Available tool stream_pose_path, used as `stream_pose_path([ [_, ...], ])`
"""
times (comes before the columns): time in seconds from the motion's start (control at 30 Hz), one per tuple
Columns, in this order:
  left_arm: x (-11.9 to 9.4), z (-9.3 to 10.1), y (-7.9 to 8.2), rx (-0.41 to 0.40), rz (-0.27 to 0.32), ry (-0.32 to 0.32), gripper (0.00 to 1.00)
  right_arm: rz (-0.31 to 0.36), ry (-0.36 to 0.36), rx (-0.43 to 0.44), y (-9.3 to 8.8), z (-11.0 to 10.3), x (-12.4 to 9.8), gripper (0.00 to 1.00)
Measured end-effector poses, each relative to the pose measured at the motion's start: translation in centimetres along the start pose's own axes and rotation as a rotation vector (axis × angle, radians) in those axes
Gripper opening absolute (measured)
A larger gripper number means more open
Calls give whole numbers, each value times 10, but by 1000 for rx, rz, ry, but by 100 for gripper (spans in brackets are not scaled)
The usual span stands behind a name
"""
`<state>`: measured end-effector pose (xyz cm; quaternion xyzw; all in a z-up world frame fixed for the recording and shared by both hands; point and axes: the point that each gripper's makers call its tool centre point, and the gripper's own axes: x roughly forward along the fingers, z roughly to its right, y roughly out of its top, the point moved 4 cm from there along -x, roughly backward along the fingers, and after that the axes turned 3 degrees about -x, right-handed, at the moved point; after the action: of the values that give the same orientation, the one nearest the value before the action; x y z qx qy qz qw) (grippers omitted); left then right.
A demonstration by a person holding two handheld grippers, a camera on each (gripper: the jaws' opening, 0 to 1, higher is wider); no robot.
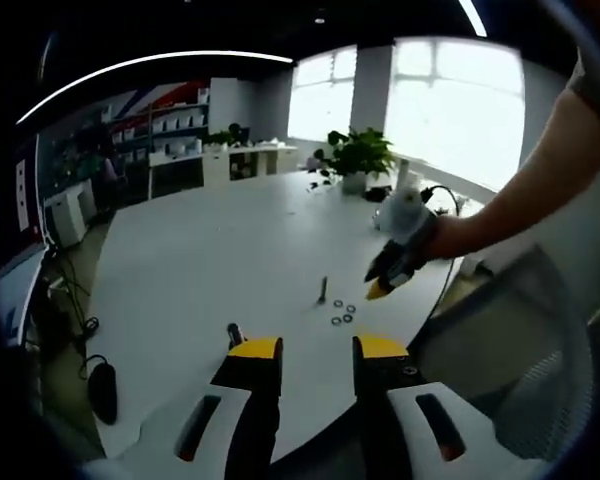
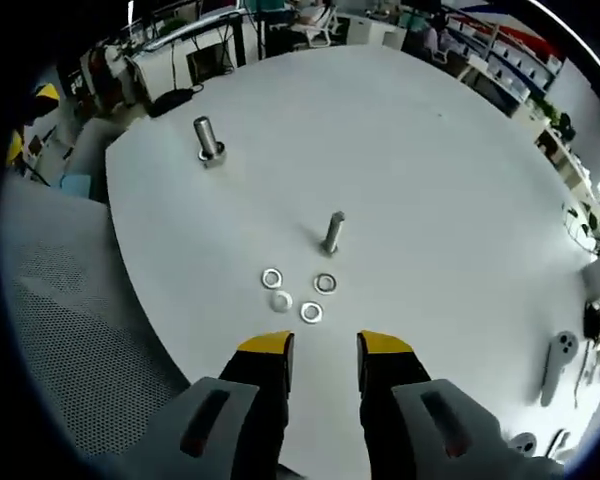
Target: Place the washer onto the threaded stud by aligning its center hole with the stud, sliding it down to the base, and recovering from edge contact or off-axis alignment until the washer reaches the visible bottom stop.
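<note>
In the left gripper view, the left gripper (image 1: 317,350) hangs over the near edge of the white table (image 1: 210,260), its jaws spread with nothing between them. Beyond it the stud (image 1: 323,290) stands upright, with the washers (image 1: 342,314) lying flat just to its right. The right gripper (image 1: 385,284) comes in from the right, held by a hand (image 1: 408,225), and hovers above the table near the washers; from here I cannot tell whether it is spread or pressed together. The left gripper sits back, probably to leave the other room to work. A plant (image 1: 356,155) stands at the far edge.

In the right gripper view, the right gripper (image 2: 325,352) is spread and empty, pointed down at four washers (image 2: 298,294) clustered just ahead of its tips. The stud (image 2: 332,233) stands just beyond them, apart from all four. No washer is on it yet. The washers lie close to the stud, likely so each pick needs only a short carry. A second, thicker bolt (image 2: 208,141) stands well apart at the far left
</note>
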<state>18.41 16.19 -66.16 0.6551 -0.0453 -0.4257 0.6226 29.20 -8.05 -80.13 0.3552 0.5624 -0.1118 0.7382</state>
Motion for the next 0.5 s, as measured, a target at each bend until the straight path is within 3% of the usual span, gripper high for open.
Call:
stream_pose_path([
  [0.3,0,-1,-2,-1,-9,5,25,-56,47,-33,-1,-4,25,25],
  [0.5,2,0,-3,1,-21,1,25,-60,58,-6,3,-1,33,22],
])
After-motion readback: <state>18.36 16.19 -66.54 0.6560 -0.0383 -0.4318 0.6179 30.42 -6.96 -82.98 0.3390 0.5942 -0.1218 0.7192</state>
